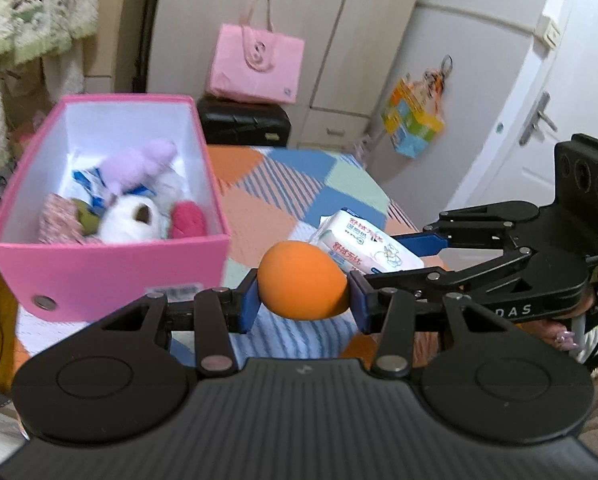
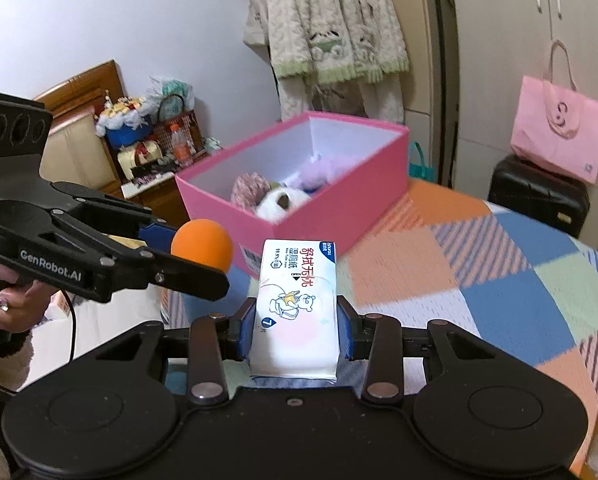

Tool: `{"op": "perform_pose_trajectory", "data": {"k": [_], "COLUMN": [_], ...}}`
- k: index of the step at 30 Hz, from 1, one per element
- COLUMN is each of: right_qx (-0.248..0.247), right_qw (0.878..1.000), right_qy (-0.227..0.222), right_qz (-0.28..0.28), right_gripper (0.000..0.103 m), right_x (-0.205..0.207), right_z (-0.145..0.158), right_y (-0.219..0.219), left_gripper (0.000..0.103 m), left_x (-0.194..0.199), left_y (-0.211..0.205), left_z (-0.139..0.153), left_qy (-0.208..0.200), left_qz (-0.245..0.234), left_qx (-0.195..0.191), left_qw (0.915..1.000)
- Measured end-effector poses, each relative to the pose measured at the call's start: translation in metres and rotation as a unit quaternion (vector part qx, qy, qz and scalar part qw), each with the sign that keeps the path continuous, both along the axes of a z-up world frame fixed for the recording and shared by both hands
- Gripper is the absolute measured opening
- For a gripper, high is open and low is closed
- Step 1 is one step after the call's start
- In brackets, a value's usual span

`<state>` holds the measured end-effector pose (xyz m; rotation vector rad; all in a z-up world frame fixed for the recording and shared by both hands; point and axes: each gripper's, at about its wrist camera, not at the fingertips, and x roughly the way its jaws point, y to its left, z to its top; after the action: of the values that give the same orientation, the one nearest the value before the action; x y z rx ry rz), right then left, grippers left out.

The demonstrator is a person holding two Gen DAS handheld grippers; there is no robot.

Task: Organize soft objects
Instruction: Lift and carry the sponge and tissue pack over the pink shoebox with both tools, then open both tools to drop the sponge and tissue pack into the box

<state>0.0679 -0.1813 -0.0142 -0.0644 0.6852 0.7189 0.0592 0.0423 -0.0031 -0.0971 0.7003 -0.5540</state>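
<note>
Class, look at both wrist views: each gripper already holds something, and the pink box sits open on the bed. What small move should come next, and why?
Probably carry both loads forward over the pink box. The left gripper is shut on the orange ball, the right gripper on the tissue pack, both short of the box, where other soft items already lie.

My left gripper (image 1: 302,296) is matt black plastic with dull metal rivets and smooth blue pads; it squeezes an orange ball (image 1: 303,282) that looks like matt foam. My right gripper (image 2: 297,332), built the same, clamps a wet-wipe pack (image 2: 297,300) in glossy printed plastic film. The pink box (image 1: 111,264) looks like matt cardboard with a smooth white lining, and fluffy plush toys (image 1: 129,220) lie inside. The bedspread (image 2: 479,280) is woven patchwork cloth with a ribbed texture.
</note>
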Motion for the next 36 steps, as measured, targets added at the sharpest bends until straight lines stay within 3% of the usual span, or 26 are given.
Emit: {"op": "perform_pose_trajectory", "data": {"k": [7,17,21,26,36], "right_qx": [0.031,0.044,0.051,0.025,-0.027], "right_qw": [0.999,0.998,0.998,0.999,0.998], "right_qy": [-0.033,-0.037,-0.038,-0.041,-0.029], "right_qz": [0.022,0.020,0.004,0.009,0.038], "right_gripper": [0.045,0.045,0.045,0.045,0.045], "right_x": [0.028,0.077,0.087,0.113,0.174], "right_z": [0.023,0.020,0.011,0.007,-0.006], "right_y": [0.031,0.063,0.065,0.084,0.127], "left_gripper": [0.044,0.044,0.044,0.044,0.045], "left_x": [0.010,0.055,0.080,0.116,0.172], "left_y": [0.032,0.065,0.075,0.077,0.087], "left_z": [0.007,0.009,-0.001,-0.009,-0.022], "left_qy": [-0.024,-0.057,-0.047,-0.050,0.001], "left_qz": [0.035,0.115,0.134,0.154,0.154], "left_qx": [-0.038,-0.010,-0.012,0.019,0.047], "left_qw": [0.9984,0.9917,0.9898,0.9866,0.9869]}}
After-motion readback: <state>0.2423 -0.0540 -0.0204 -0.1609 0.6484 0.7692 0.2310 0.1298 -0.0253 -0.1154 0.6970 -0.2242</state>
